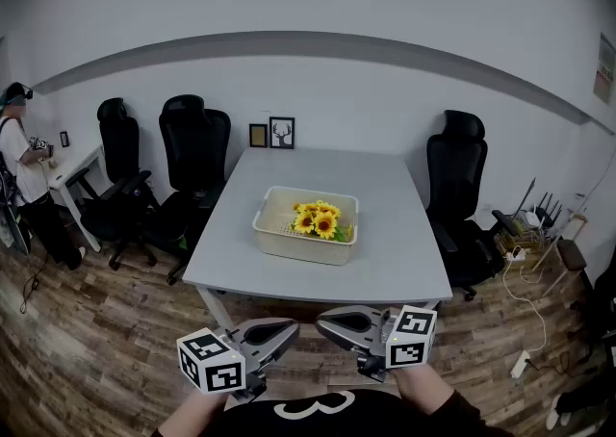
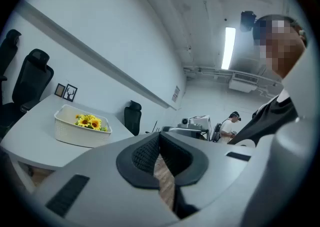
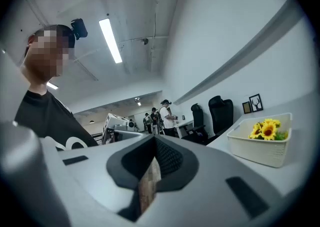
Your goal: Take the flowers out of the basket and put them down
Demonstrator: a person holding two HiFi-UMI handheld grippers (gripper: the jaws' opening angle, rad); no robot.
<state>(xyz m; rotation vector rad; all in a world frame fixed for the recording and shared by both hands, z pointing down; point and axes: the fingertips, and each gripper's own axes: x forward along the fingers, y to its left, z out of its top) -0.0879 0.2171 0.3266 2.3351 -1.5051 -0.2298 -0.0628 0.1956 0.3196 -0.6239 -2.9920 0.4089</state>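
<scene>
The only markings noted are the black-and-white squares on the cubes of the left gripper (image 1: 292, 332) and the right gripper (image 1: 322, 322); the wall notice (image 1: 604, 67) to the right of the table (image 1: 395, 252) is too small to read. The flowers (image 1: 317, 219) sit inside the basket (image 1: 298, 247) at the middle of the table. Both grippers hang off the table's near edge, tips facing each other, fingers pressed together on nothing, well apart from the flowers.
</scene>
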